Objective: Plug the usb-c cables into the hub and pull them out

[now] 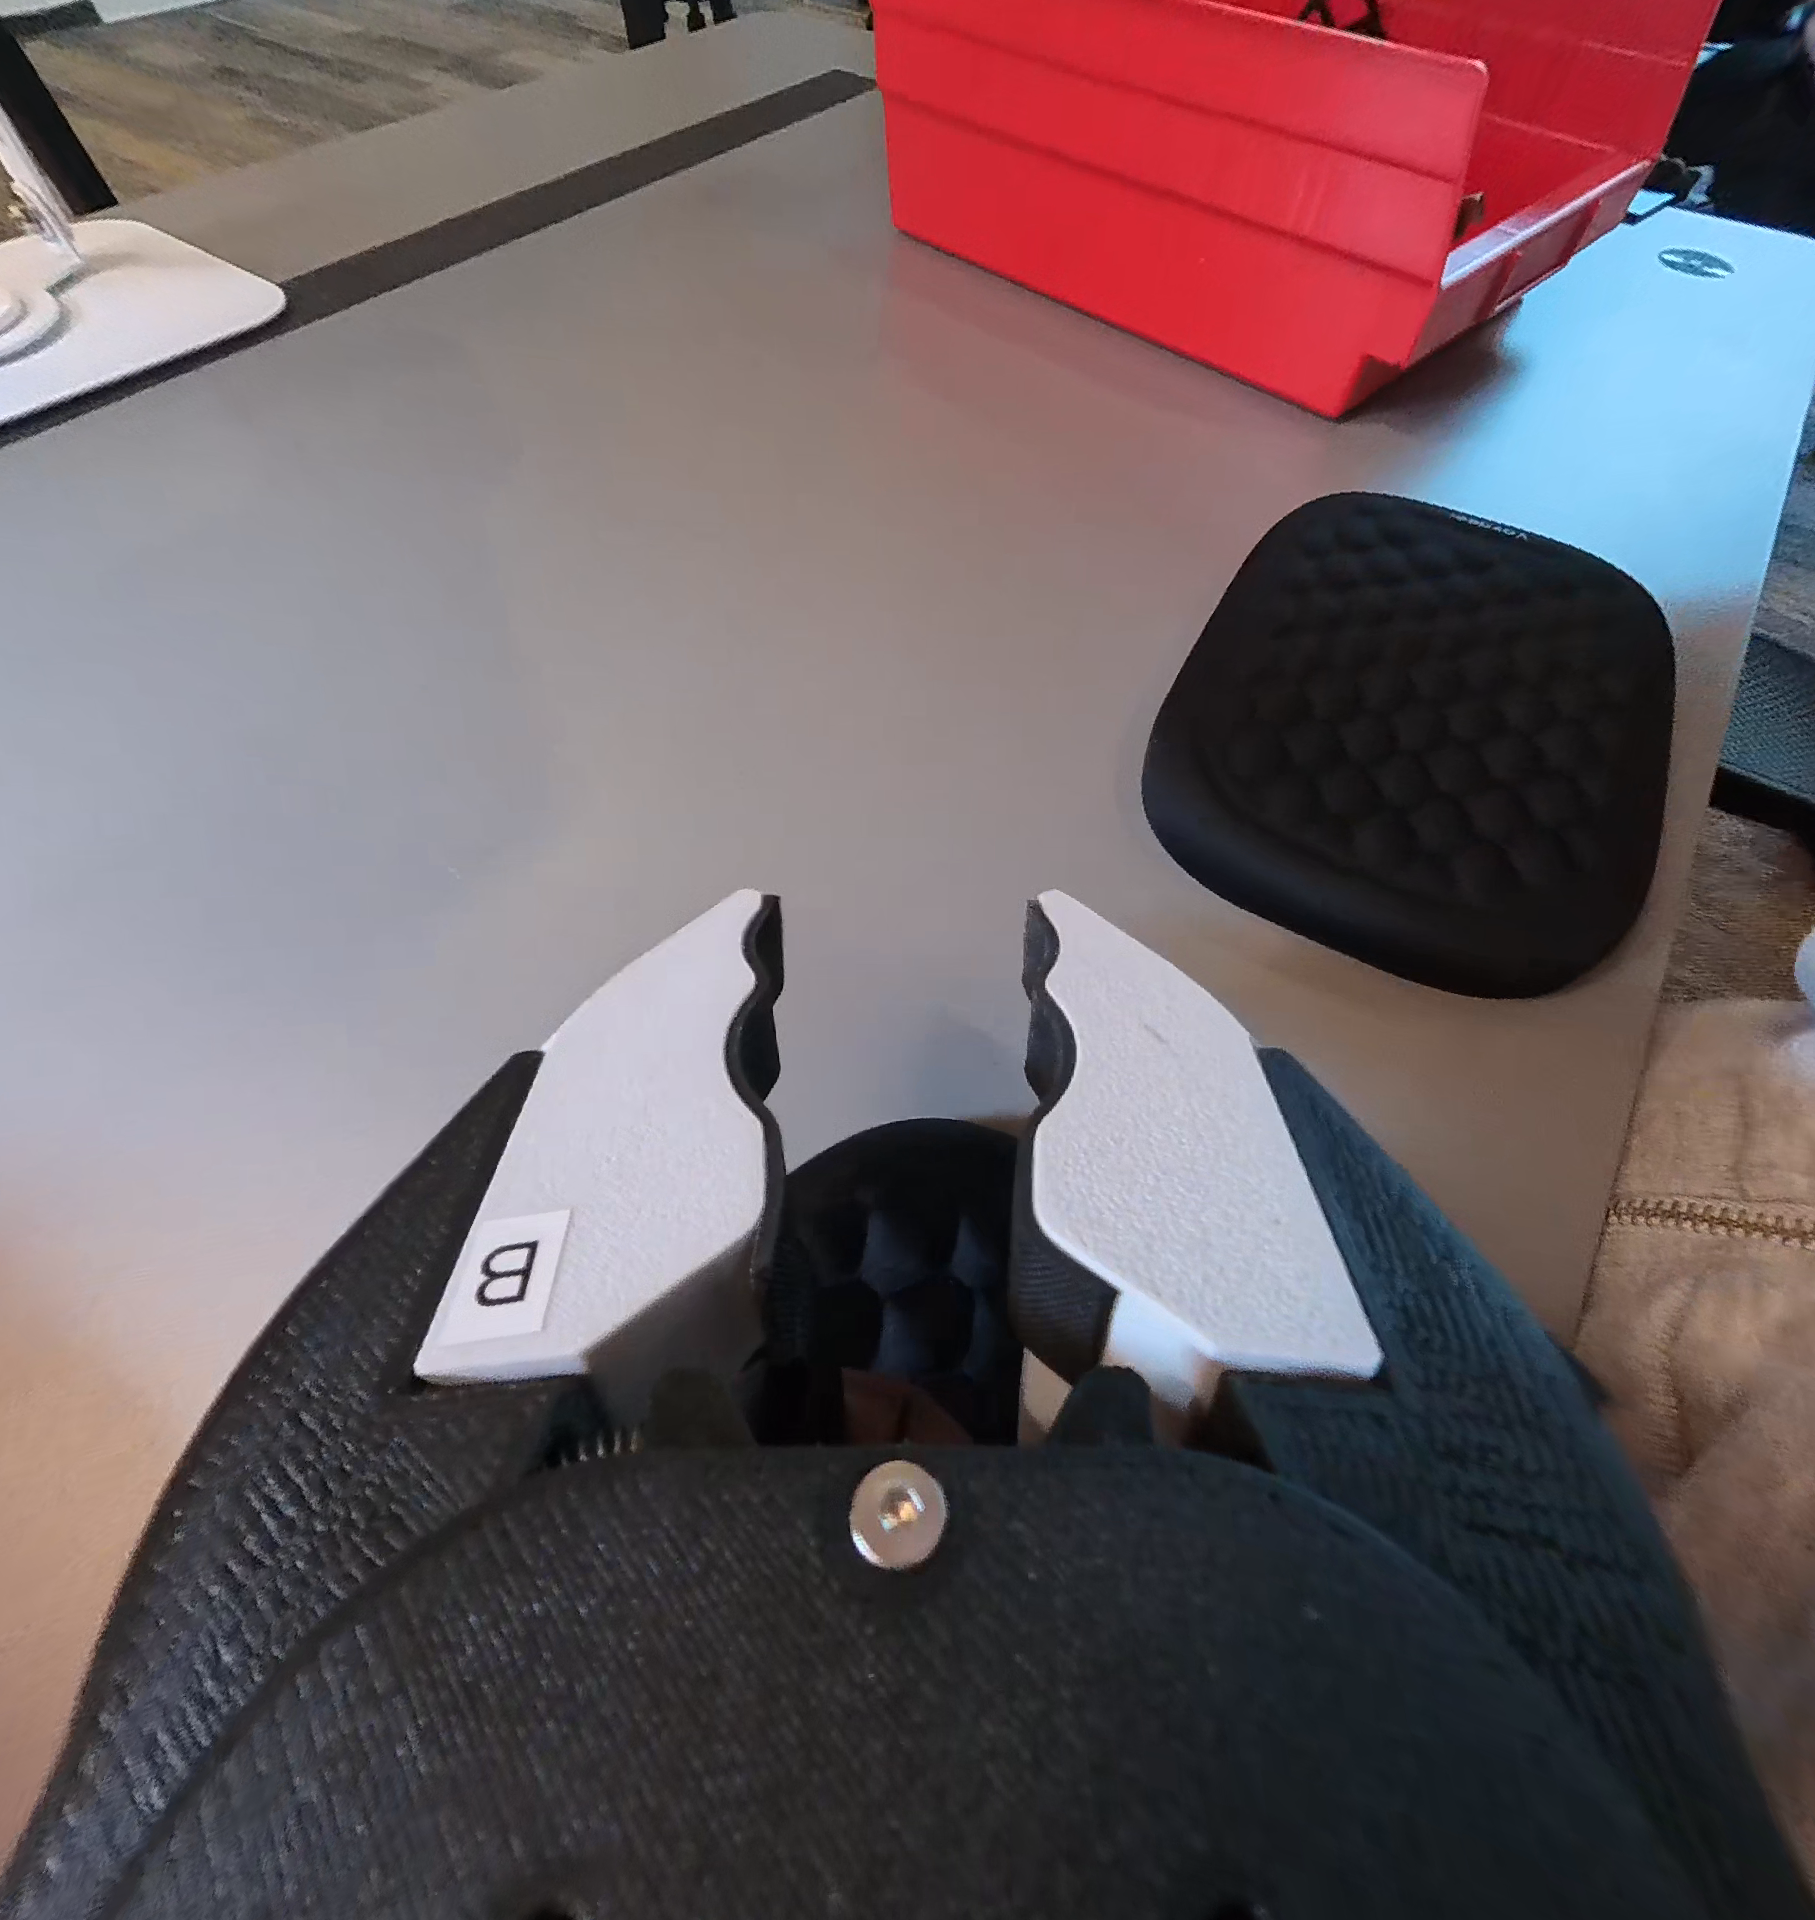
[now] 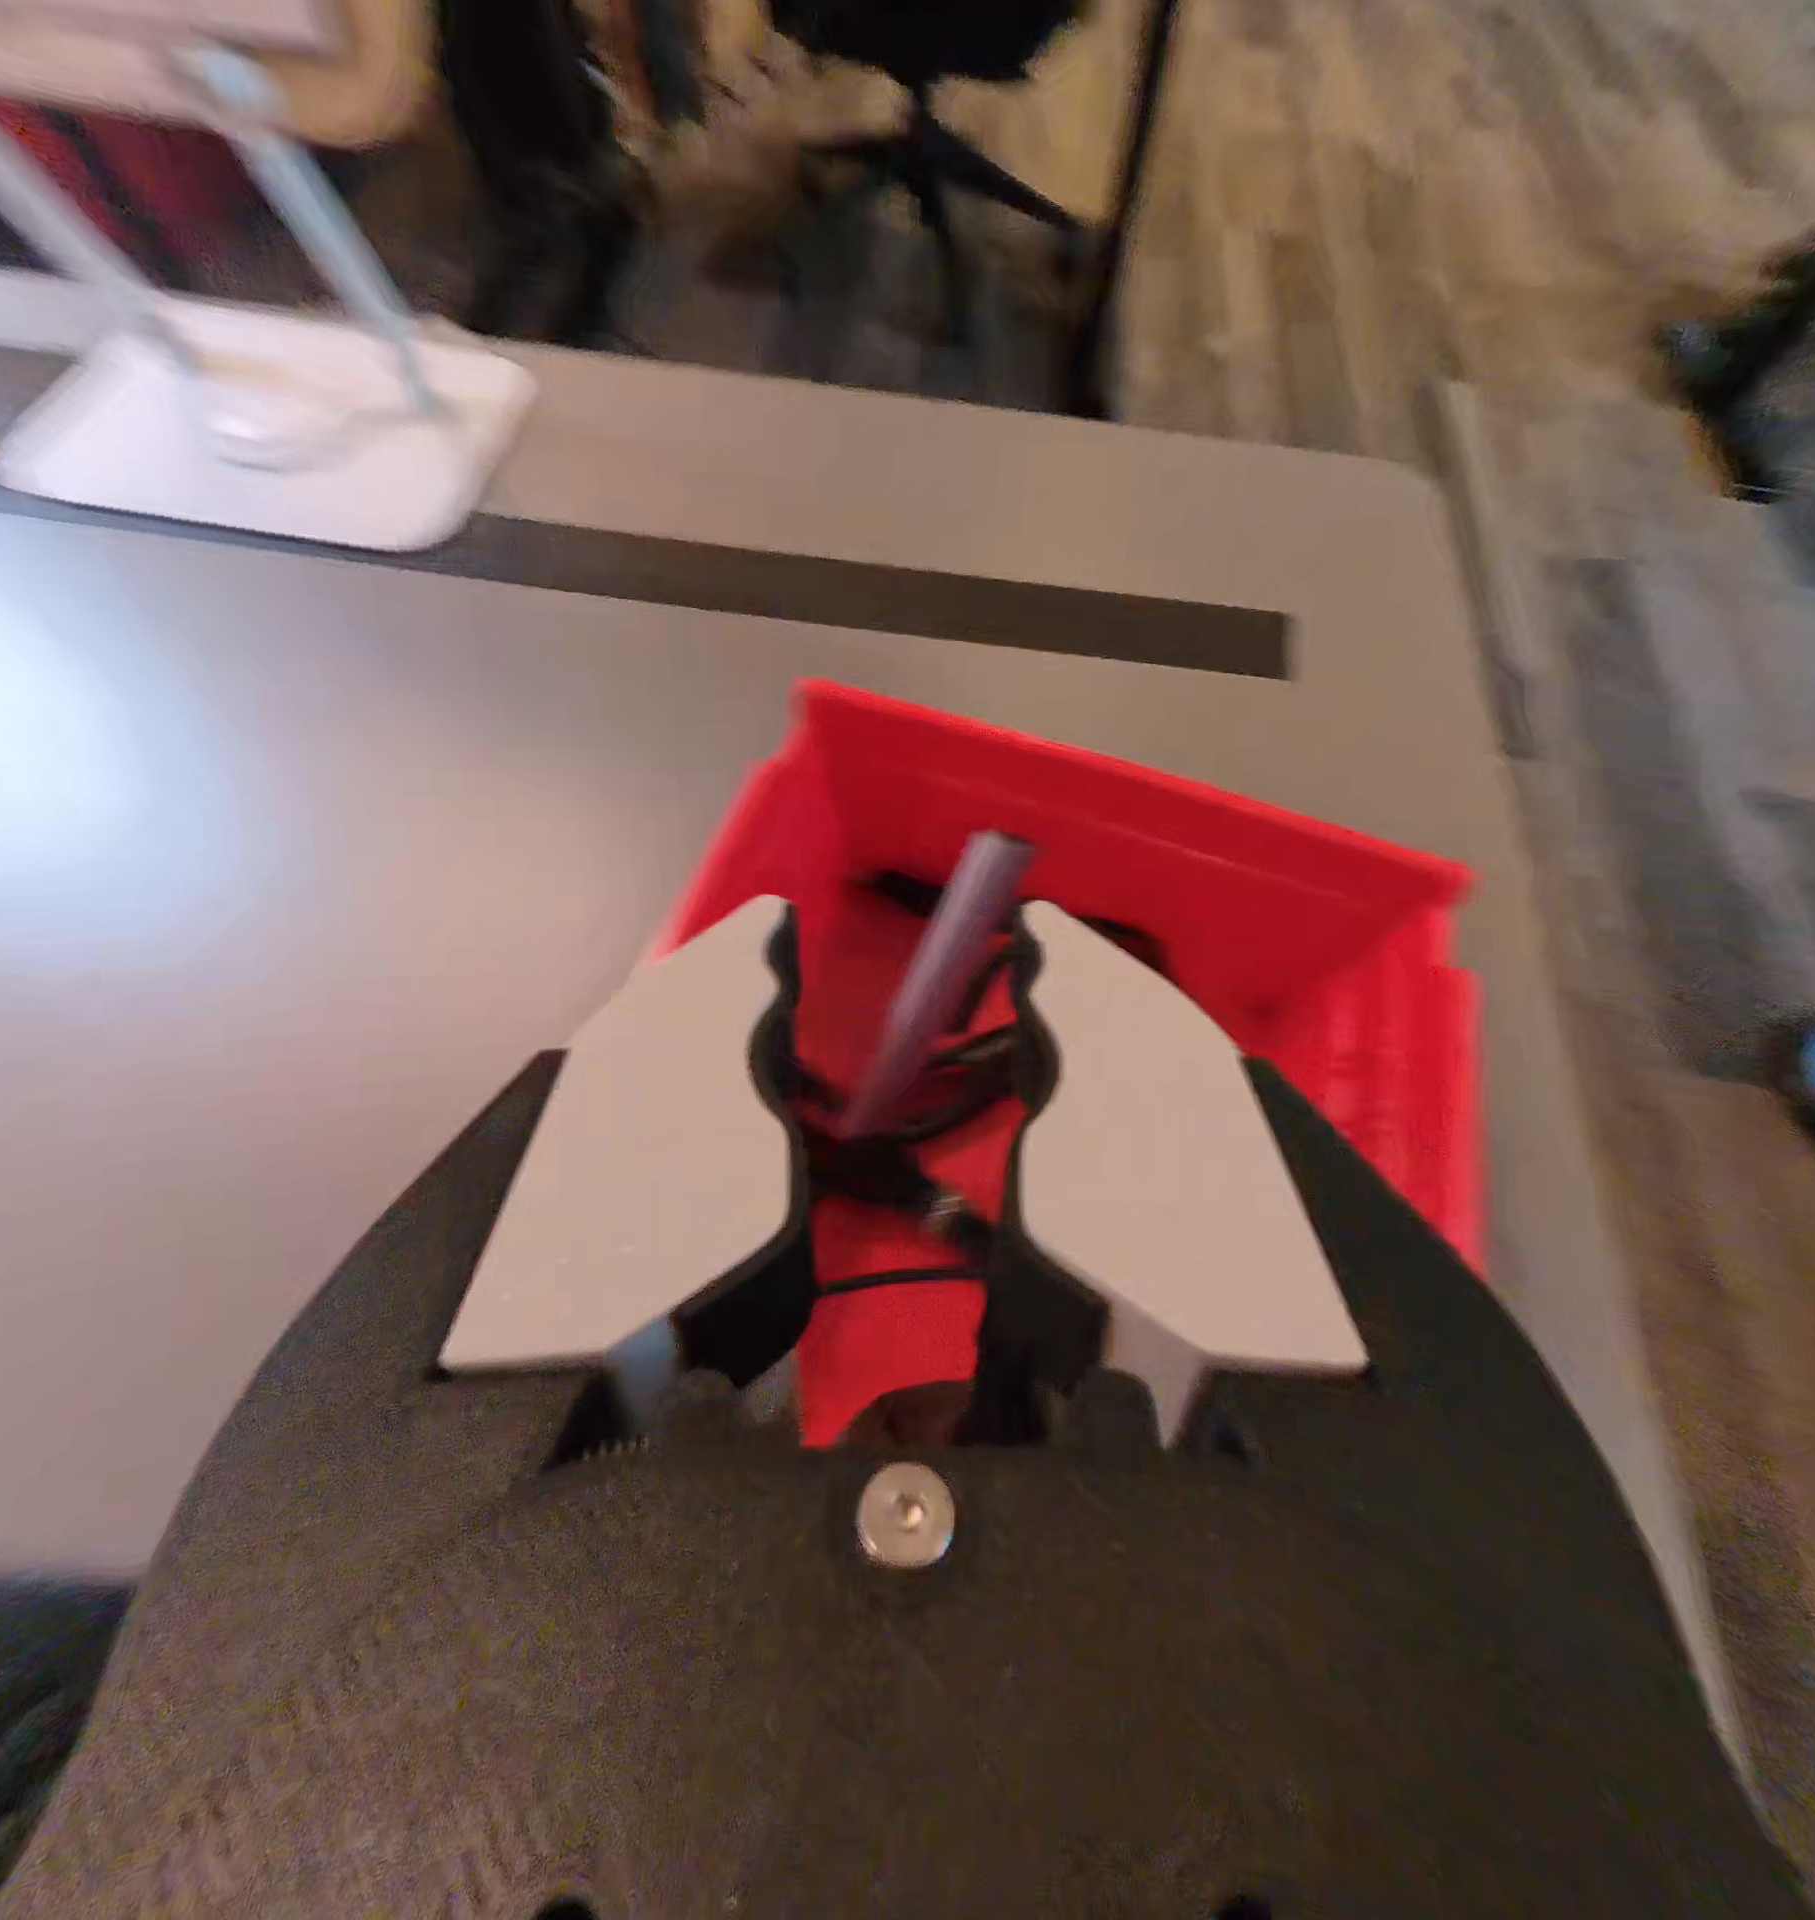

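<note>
My right gripper (image 2: pixel 908 925) is open and hovers over a red bin (image 2: pixel 1142 831) on the grey table (image 2: pixel 363 831); this view is blurred by motion. In the bin lie a slim grey hub (image 2: pixel 934 987), tilted, and a tangle of black cables (image 2: pixel 882 1153); both show through the gap between my fingers. My left gripper (image 1: pixel 903 920) is open and empty, low over the table (image 1: pixel 467 675). The red bin (image 1: pixel 1142 208) stands at the far right in the left wrist view, its contents hidden there.
A black textured pad (image 1: pixel 1422 748) lies near the table's right edge, and another dark pad (image 1: pixel 903 1247) is under my left gripper. A white stand base (image 1: pixel 103 301) (image 2: pixel 259 436) sits at the back left by a black strip (image 2: pixel 882 613). Beige clothing (image 1: pixel 1734 1299) shows at the right. The left gripper's tips are roughly 45 cm from the right gripper's. To reach the slim grey hub (image 2: pixel 934 987) in a straight line is about 7 cm for my right fingers, about 45 cm for my left.
</note>
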Demonstrator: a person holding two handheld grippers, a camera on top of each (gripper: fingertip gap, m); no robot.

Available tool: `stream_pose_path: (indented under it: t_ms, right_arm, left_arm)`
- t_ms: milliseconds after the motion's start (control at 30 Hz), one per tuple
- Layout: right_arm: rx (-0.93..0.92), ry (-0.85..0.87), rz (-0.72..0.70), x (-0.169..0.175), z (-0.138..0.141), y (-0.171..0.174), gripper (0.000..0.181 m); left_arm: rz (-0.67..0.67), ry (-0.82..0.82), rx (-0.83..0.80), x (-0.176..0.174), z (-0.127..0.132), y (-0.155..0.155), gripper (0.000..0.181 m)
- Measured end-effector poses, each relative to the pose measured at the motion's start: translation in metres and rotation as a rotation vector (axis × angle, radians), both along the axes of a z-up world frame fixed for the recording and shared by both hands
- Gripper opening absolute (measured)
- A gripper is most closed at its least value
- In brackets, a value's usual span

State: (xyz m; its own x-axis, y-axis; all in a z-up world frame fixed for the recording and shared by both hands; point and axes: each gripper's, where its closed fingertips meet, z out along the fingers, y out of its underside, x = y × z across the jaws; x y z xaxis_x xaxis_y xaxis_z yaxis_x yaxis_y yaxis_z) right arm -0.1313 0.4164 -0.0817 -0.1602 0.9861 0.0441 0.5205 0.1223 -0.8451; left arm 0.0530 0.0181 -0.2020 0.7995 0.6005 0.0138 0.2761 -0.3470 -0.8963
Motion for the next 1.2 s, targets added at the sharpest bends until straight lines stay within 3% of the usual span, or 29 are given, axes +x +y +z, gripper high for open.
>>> stream_pose_path:
  t_ms: [67,133,200,300,400,467,567,667,767,867,933,1000,1100,1200]
  right_arm:
    - [-0.115,0.028,0.132,0.031,0.002,-0.028,0.025]
    - [-0.137,-0.007,0.191,0.059,-0.016,-0.037,0.014]
    - [-0.116,-0.124,0.238,0.08,-0.049,-0.038,0.0]
    - [-0.081,-0.43,0.508,0.128,-0.109,-0.059,0.0]
    - [0.013,-0.543,0.54,0.134,-0.145,-0.063,0.0]
    - [0.035,-0.571,0.51,0.129,-0.155,-0.063,0.004]
    - [0.074,-0.381,0.346,0.106,-0.127,-0.049,0.006]
    - [0.061,0.002,0.202,0.09,-0.046,-0.046,0.014]
    - [-0.178,0.461,0.346,0.112,0.052,-0.105,0.036]
    - [-0.487,0.85,0.578,0.153,0.11,-0.181,0.076]
    - [-0.664,0.941,0.689,0.165,0.109,-0.228,0.109]
    - [-0.722,0.856,0.733,0.154,0.077,-0.272,0.132]
    - [-0.769,0.75,0.73,0.142,0.028,-0.317,0.141]
    - [-0.669,0.767,0.841,0.163,0.021,-0.344,0.141]
  left_arm:
    - [0.012,0.03,0.005,0.0,0.003,-0.001,0.042]
    - [0.038,0.071,0.018,-0.001,0.008,-0.004,0.037]
    - [0.068,0.12,0.039,-0.002,0.014,-0.007,0.032]
    - [0.112,0.202,0.087,-0.002,0.026,-0.013,0.029]
    - [0.155,0.239,0.138,-0.003,0.035,-0.02,0.028]
    - [0.163,0.228,0.167,-0.004,0.037,-0.022,0.029]
    - [0.167,0.236,0.214,-0.003,0.042,-0.025,0.037]
    - [0.149,0.265,0.241,0.0,0.047,-0.026,0.049]
    - [0.118,0.284,0.249,0.004,0.05,-0.023,0.062]
    - [0.084,0.36,0.278,0.011,0.064,-0.02,0.08]
    - [0.084,0.499,0.381,0.018,0.095,-0.024,0.079]
    - [0.098,0.568,0.465,0.024,0.125,-0.034,0.07]
    - [0.107,0.508,0.417,0.028,0.143,-0.057,0.07]
    - [0.23,0.501,0.27,0.024,0.14,-0.103,0.07]
